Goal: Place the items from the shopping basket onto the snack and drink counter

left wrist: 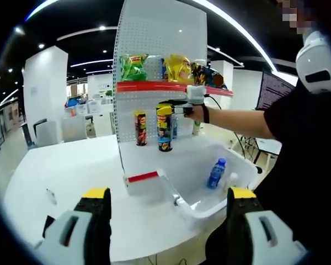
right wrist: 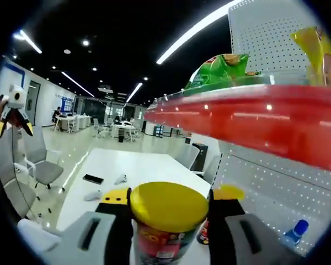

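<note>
Chip can [right wrist: 168, 223] – upright, yellow lid up – pinched by right gripper [right wrist: 168, 212] fingers; left gripper [left wrist: 168, 212] fingers spread.

Yellow lid [right wrist: 169, 205] topped the red-and-black printed can [left wrist: 164, 128]. The shelf edge [right wrist: 254, 121] ran red under green [left wrist: 133, 67] and yellow [left wrist: 178, 68] snack bags; the bottle [left wrist: 216, 173] was blue, the pegboard [left wrist: 154, 27] dotted white.

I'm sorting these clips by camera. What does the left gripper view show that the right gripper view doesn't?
Left gripper view alone: the white basket, the lower can on the counter, and the right gripper seen from outside.

Right gripper view alone: the yellow lid from above, a phone on a far table.

Both: the held can, red shelf, green bag, blue bottle.
</note>
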Motion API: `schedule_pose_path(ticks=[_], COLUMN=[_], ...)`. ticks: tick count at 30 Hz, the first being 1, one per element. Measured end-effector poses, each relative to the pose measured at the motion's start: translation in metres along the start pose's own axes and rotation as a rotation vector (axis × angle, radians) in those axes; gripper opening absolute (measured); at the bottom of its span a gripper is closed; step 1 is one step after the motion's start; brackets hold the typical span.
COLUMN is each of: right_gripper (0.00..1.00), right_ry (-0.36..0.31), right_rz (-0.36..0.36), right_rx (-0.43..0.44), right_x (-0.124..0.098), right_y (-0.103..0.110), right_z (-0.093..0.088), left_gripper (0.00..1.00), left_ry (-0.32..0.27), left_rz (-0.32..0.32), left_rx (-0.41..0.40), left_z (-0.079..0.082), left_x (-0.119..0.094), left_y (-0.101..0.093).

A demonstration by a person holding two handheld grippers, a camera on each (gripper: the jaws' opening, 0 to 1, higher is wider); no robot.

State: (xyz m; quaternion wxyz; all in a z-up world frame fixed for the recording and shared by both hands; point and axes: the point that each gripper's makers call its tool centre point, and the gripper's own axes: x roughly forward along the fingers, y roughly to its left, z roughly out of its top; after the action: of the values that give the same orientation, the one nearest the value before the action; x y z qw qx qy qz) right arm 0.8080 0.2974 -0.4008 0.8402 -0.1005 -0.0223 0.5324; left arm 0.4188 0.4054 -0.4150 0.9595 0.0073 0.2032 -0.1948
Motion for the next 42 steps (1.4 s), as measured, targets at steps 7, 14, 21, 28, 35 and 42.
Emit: schedule_pose_path(ticks=[7, 14, 21, 28, 35, 42], right_gripper=[0.51, 0.51, 0.51, 0.51, 0.51, 0.51], right_ry=[0.016, 0.022, 0.015, 0.0, -0.018, -0.018], right_rz=[-0.01, -0.01, -0.001, -0.008, -0.009, -0.012], right_rx=[-0.003, 0.016, 0.009, -0.007, 0.003, -0.008], right_x=[0.027, 0.044, 0.054, 0.065, 0.067, 0.068], right_y=[-0.008, -0.007, -0.001, 0.002, 0.007, 0.011], right_z=[-0.018, -0.03, -0.037, -0.041, -0.048, -0.057], left_gripper=[0.86, 0.86, 0.86, 0.86, 0.86, 0.86], left_ry=[0.015, 0.024, 0.035, 0.046, 0.061, 0.069], left_rz=[0.014, 0.019, 0.024, 0.036, 0.037, 0.028], left_rx=[0.002, 0.001, -0.006, -0.01, -0.012, -0.006], left_z=[0.002, 0.002, -0.002, -0.005, -0.008, -0.007], left_x=[0.002, 0.003, 0.002, -0.002, -0.004, -0.002], left_y=[0.005, 0.007, 0.006, 0.007, 0.007, 0.006])
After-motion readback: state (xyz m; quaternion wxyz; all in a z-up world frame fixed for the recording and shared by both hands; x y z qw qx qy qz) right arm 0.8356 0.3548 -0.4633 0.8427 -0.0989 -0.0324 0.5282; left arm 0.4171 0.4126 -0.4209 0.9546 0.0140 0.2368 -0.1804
